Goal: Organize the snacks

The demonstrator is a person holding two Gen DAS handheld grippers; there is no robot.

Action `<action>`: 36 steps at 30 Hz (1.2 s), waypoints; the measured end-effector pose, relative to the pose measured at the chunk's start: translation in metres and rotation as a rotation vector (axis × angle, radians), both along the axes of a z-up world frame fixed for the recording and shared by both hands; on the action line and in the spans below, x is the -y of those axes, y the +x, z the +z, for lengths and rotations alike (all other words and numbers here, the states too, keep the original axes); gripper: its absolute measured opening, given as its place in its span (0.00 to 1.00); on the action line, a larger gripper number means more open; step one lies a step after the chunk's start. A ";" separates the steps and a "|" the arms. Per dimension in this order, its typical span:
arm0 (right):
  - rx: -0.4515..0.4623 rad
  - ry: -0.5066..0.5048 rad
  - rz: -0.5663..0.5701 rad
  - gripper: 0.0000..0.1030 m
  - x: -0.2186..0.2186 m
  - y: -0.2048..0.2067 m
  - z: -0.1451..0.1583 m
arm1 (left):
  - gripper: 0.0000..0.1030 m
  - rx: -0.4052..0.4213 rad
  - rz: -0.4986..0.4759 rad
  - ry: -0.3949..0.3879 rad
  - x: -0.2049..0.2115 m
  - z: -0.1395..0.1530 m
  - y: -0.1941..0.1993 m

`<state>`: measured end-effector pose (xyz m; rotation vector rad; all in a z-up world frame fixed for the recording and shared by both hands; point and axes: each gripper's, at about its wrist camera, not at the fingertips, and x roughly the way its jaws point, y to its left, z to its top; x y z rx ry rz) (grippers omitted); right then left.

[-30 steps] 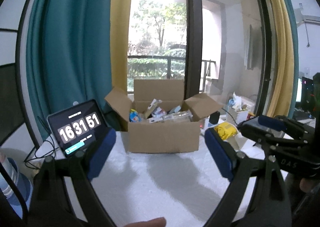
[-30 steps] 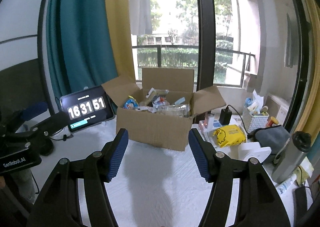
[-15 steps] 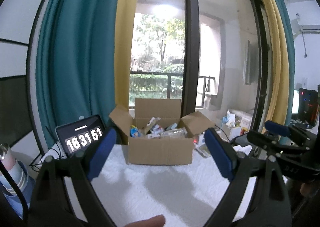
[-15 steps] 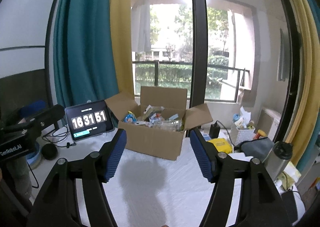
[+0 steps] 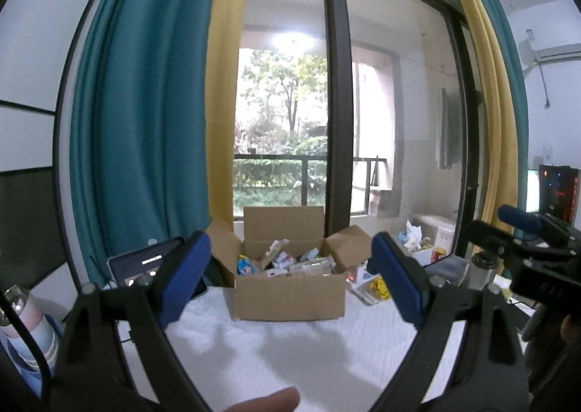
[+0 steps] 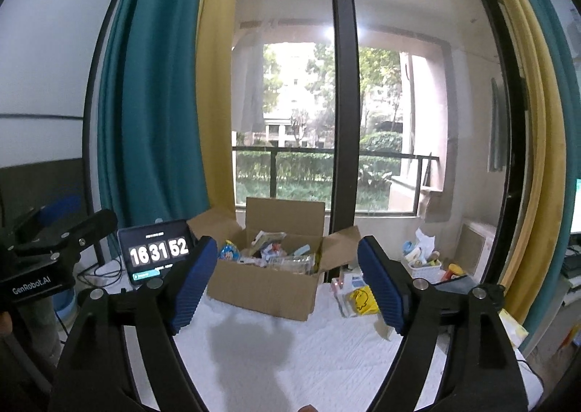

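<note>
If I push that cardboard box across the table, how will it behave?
The cardboard box would probably slide rather than tip, since it sits low and wide. Its open flaps look floppy. The snacks piled inside may shift, and they likely add little weight.

Table (image 6: 290,357) carries a white textured cover. An open box (image 6: 265,288) of snacks (image 6: 276,254) stands at its far middle. A clock tablet (image 6: 158,256) stands propped left of the box. A yellow packet (image 6: 363,299) and small cartons lie right of it.
</note>
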<state>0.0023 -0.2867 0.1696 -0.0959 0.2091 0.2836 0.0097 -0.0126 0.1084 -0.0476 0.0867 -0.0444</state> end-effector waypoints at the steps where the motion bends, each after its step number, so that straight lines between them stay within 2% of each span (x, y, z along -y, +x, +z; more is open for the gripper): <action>1: 0.003 0.002 -0.001 0.80 0.000 -0.001 0.000 | 0.89 0.003 0.003 0.001 0.000 0.000 0.000; 14: -0.003 0.015 -0.014 0.80 0.002 0.001 -0.002 | 0.89 0.020 0.035 -0.023 -0.006 0.000 -0.002; 36: -0.026 0.015 -0.005 0.80 -0.003 0.004 -0.003 | 0.89 0.042 0.027 -0.036 0.000 0.002 -0.006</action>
